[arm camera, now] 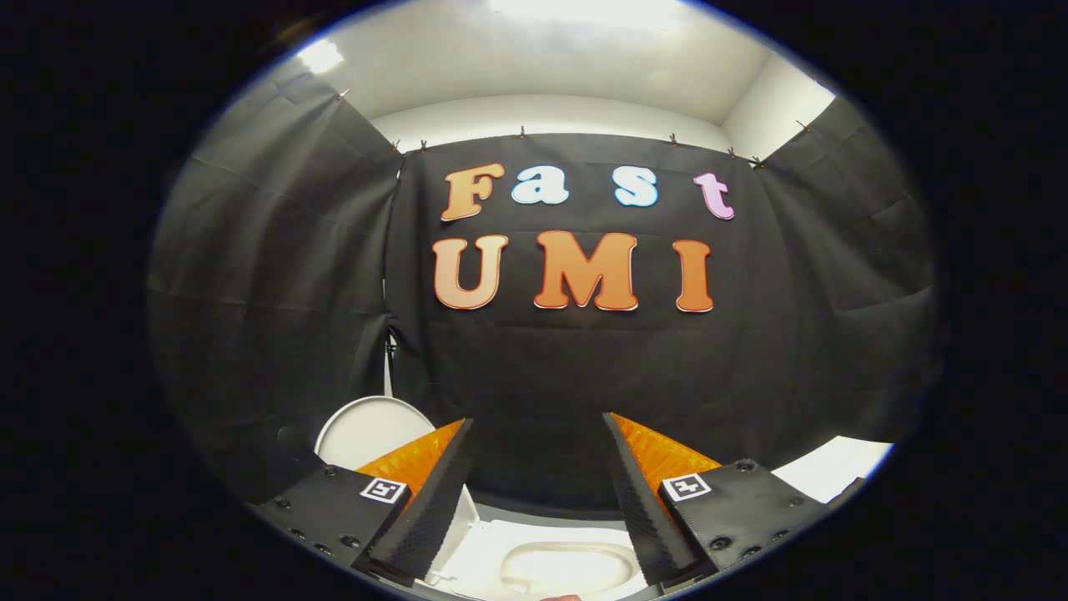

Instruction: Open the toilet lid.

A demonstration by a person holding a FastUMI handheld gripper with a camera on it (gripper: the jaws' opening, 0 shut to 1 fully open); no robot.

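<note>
The gripper [538,492] hangs with its fingers spread wide and grasping nothing, while the toilet lid [371,430] looks already raised just past the left finger, bowl [567,568] exposed below, so I'd judge only backing away is left.

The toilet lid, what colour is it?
White. The toilet lid stands raised behind the open gripper fingers, seen best in the gripper view.

Toilet lid [367,430] partly behind one of the fingers [425,501], bowl [567,568] cut off below
</note>
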